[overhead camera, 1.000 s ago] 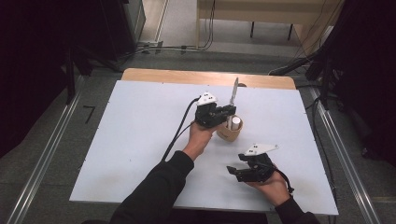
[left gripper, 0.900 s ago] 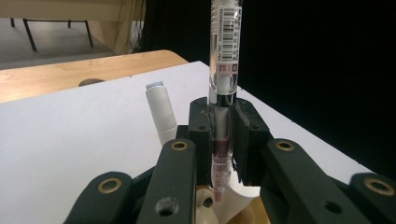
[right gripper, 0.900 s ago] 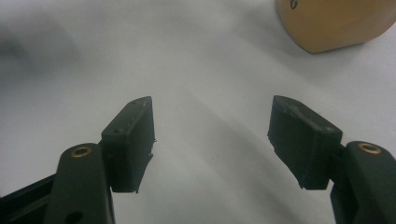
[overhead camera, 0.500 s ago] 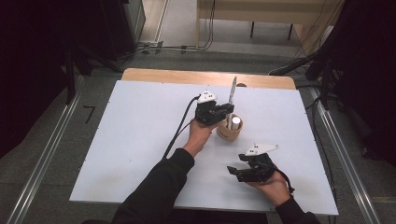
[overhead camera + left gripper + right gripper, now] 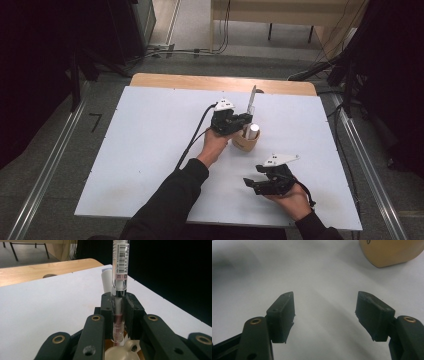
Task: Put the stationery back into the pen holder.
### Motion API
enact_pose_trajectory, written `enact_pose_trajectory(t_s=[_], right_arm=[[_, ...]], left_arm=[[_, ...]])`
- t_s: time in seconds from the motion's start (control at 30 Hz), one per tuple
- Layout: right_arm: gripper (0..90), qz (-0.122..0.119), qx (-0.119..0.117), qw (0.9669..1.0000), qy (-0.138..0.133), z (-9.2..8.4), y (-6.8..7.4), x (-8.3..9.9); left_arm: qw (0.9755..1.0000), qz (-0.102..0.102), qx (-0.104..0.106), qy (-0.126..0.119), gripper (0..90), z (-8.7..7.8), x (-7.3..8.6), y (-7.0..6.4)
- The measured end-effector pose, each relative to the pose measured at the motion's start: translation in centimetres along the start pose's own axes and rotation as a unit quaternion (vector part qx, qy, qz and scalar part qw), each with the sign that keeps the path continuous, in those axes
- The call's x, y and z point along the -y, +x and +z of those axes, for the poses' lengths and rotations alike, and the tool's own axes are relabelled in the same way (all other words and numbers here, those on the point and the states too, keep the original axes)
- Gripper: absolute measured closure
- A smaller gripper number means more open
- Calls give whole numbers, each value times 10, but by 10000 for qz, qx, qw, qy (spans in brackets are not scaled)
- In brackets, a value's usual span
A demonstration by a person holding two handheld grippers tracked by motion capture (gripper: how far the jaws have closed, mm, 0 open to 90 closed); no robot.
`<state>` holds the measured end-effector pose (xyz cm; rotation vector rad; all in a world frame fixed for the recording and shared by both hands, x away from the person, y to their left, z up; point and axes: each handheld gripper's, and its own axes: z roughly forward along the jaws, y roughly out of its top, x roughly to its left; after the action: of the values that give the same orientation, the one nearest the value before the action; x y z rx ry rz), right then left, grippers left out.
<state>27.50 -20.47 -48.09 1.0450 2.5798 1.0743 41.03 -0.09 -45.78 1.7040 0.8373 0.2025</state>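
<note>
- While the left gripper [image 5: 243, 120] hovered just behind the middle of the white board [image 5: 150, 150], its jaws were clamped on a pen [image 5: 251, 100], which stood nearly upright between them.
- Seen in the left gripper view, the pen [image 5: 120, 277] was a clear tube with a barcode label near its top, and both pads pressed on its lower part, where a reddish band showed inside.
- Directly under the jaws sat a tan cup [image 5: 246, 142], on the board right of its centre and nearer the far edge than the near one.
- Inside that cup stood a white roll [image 5: 254, 131], leaning a little toward the board's right edge; the left gripper view showed the roll [image 5: 106, 280] just behind the pen.
- Whether the pen's lower tip touched the cup could not be told.
- Near the board's near right corner, the right gripper [image 5: 252, 183] was held low over the surface in the person's hand, well apart from the cup.
- Its jaws stood apart with nothing between them, bare board showing in the gap in the right gripper view [image 5: 325, 315].
- At the top right of that view, the cup's [image 5: 390, 252] rounded base rested on the board.
</note>
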Motion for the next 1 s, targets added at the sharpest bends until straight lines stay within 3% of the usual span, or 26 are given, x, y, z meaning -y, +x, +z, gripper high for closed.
enact_pose_trajectory(t_s=[0.3,0.47,0.83,1.0], right_arm=[[303,-1,3,10000,-11,0,0,0],[303,-12,-3,10000,-8,0,0,0],[303,-5,9,10000,-12,0,0,0],[303,-7,23,10000,-41,-1,0,0]], left_arm=[[9999,67,12,101,778,1,1,-4],[9997,127,-11,205,681,2,3,-5],[9996,223,-33,160,607,-5,-2,-10],[9998,143,-20,137,524,-11,-3,-10]])
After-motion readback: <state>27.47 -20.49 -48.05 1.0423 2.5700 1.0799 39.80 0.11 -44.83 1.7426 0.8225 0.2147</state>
